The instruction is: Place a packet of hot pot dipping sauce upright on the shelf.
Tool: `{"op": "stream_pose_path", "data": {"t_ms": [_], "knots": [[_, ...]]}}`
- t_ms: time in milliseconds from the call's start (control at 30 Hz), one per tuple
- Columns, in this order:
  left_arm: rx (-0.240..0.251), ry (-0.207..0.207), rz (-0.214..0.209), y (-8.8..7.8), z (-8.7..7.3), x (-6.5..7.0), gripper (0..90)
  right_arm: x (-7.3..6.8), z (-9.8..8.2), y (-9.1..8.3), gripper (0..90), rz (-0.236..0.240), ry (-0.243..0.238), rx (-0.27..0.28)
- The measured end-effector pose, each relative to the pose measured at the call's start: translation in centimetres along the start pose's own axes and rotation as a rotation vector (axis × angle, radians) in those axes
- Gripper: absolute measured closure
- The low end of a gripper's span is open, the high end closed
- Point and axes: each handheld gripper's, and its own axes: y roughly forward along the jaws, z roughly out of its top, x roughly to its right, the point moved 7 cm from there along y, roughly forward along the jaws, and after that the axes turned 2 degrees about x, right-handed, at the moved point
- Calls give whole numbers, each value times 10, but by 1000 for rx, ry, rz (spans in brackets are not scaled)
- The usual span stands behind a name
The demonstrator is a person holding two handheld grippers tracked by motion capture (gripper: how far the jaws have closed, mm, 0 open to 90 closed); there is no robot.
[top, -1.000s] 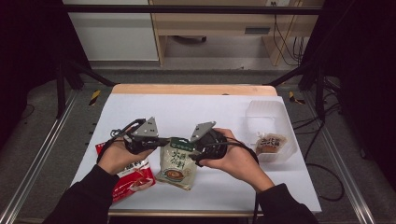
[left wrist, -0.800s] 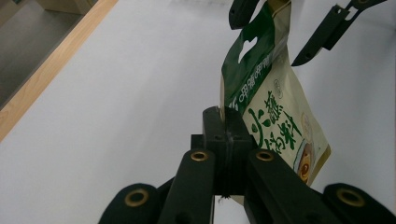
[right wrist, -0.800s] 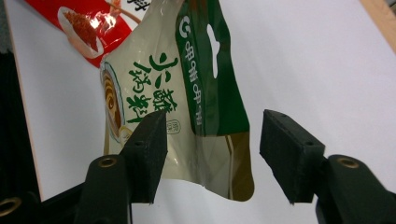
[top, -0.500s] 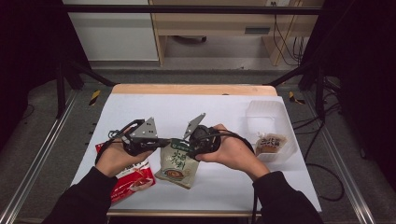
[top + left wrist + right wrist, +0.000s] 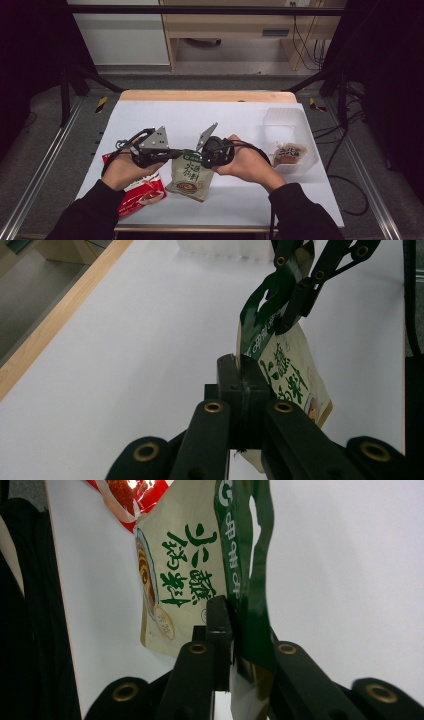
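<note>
The cream and green plastic sauce pouch with green lettering hangs between the two claws above the white surface, its green top edge pinched from both sides and its lower end resting on or just over the surface near the front. The left claw is clamped tight on the pouch's top strip; in the left gripper view its jaws meet on the pouch. The right claw has just been closing, and in the right gripper view its jaws press together on the green strip of the pouch. A red foil packet lies on the surface under the left hand, just beside the pouch. To the right, a clear plastic tub holds what looks like a small brown sauce packet, well apart from the right hand.
</note>
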Motion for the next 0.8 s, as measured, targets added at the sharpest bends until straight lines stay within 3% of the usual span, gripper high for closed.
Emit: {"op": "stream_pose_path", "data": {"t_ms": [400, 800], "knots": [[4, 4, -8, -1, 2, 2, 900, -3, 0, -3, 900, 3, -9, -7], [23, -4, -14, -7, 4, 2, 900, 0, 4, -10, 900, -9, -61, -15]]}}
